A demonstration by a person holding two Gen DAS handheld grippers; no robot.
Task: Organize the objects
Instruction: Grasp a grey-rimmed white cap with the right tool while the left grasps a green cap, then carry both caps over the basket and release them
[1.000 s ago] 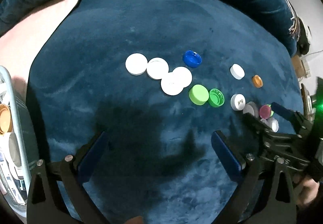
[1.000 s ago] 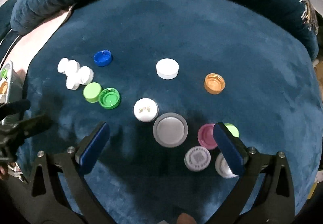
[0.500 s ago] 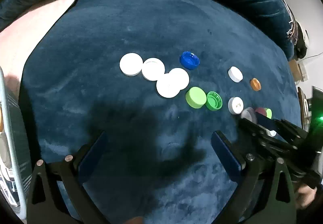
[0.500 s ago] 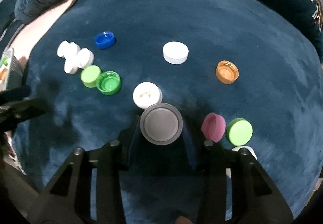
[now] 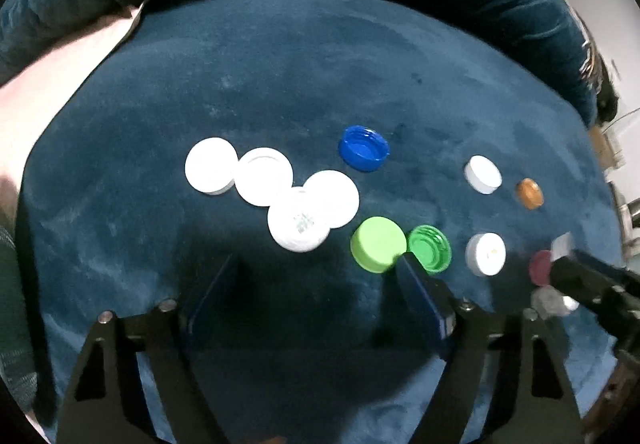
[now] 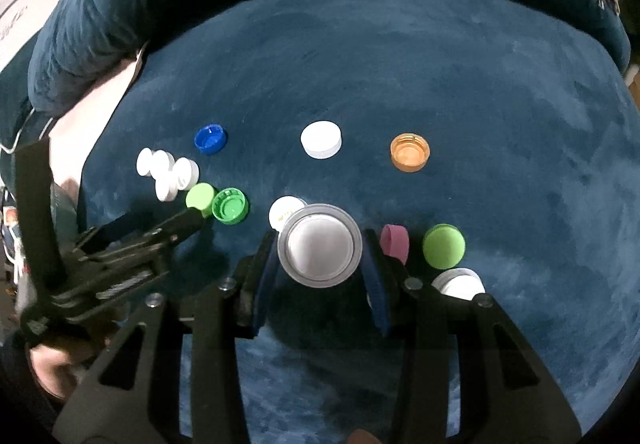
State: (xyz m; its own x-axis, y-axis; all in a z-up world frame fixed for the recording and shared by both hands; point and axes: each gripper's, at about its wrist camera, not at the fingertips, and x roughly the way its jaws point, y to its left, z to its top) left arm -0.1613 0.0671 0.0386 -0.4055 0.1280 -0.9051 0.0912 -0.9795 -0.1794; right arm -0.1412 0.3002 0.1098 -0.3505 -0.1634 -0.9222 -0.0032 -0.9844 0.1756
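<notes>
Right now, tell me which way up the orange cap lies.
Open side up: the orange cap shows its hollow inside and raised rim.

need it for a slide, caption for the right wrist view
Right gripper shut on grey lid above blue cushion strewn with caps.

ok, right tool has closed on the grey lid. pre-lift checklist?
1. Right tool shut on grey lid, a finger on each side: ok.
2. Lid centred between fingers: ok.
3. Lid clear of white cap behind it: cannot tell, they overlap in view.
4. Maroon cap clear of right finger: cannot tell, very close.
5. Left tool open, empty: ok.
6. Left tool out of lift path: ok, off to the side near the green caps.
</notes>
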